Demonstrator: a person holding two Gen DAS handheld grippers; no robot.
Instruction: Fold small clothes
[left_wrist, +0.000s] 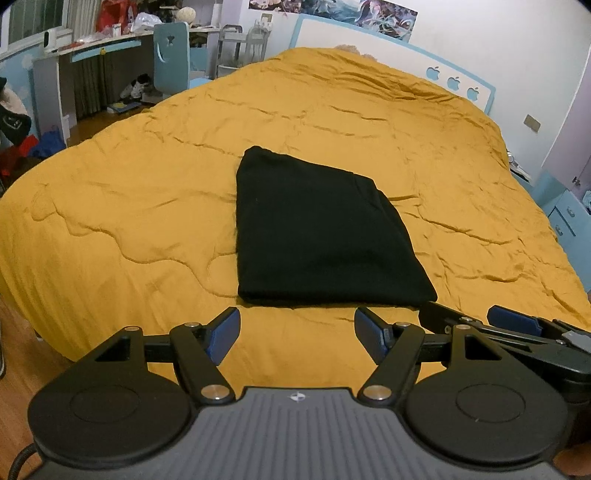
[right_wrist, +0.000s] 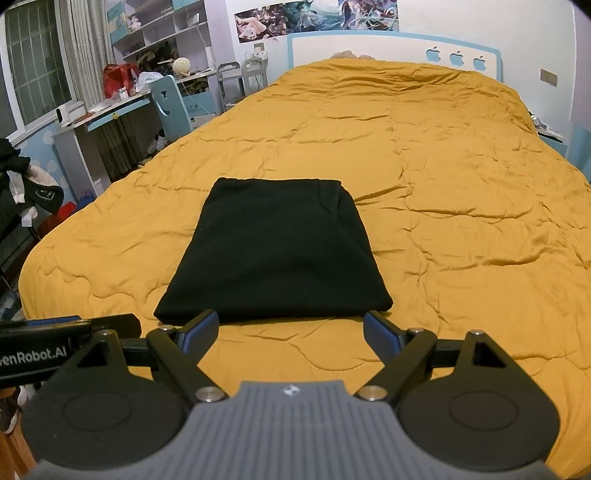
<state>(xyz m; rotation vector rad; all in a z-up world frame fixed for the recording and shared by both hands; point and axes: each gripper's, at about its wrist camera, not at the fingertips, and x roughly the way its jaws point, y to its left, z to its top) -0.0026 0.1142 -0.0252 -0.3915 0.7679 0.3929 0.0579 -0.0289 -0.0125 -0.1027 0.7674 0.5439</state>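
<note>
Left hand-held gripper (left_wrist: 295, 332): jaws spread wide, nothing between them. Right hand-held gripper (right_wrist: 291, 332): likewise spread and empty. Both are poised over the near edge of the mustard quilt (left_wrist: 129, 184). Black folded garment (left_wrist: 317, 232) lies flat on the quilt, just beyond the fingertips, untouched.

Bed (left_wrist: 147, 206) covered by a wrinkled mustard-yellow quilt (right_wrist: 443, 221). One folded black garment (right_wrist: 273, 251) lies flat on the quilt, toward the near edge.
</note>
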